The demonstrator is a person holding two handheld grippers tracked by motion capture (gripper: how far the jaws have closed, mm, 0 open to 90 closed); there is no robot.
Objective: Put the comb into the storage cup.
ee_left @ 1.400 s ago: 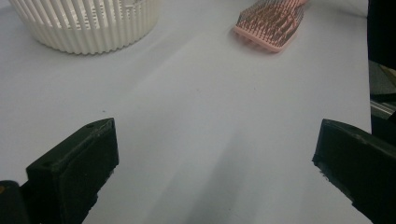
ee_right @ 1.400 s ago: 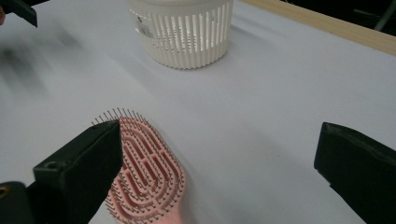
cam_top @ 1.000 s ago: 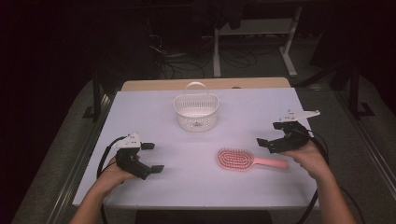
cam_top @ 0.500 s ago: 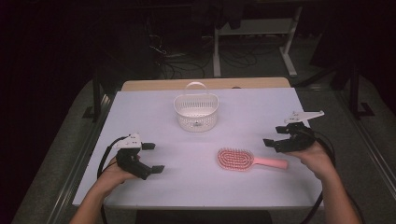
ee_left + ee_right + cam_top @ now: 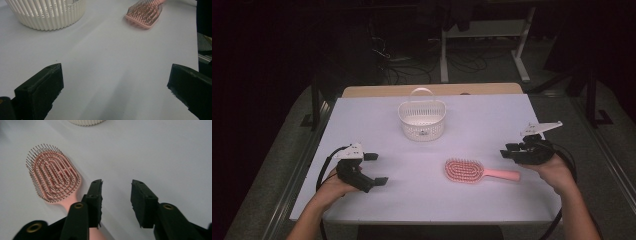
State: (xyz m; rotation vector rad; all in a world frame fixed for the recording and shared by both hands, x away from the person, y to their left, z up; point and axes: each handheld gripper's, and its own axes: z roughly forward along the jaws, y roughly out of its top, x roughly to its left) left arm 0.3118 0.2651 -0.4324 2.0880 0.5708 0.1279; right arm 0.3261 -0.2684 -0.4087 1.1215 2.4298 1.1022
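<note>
a white table top (image 5: pixel 377 125) carries two things. a white slatted basket (image 5: pixel 422 120) with its handle raised stands toward the far edge, and a pink hairbrush (image 5: pixel 479 171) lies bristles up nearer the person, well apart from it, handle pointing right.

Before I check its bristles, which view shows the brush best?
The right gripper view: the brush lies close, bristles up and sharp. The high view shows it whole but small; the left gripper view catches its head at the top edge.
</note>
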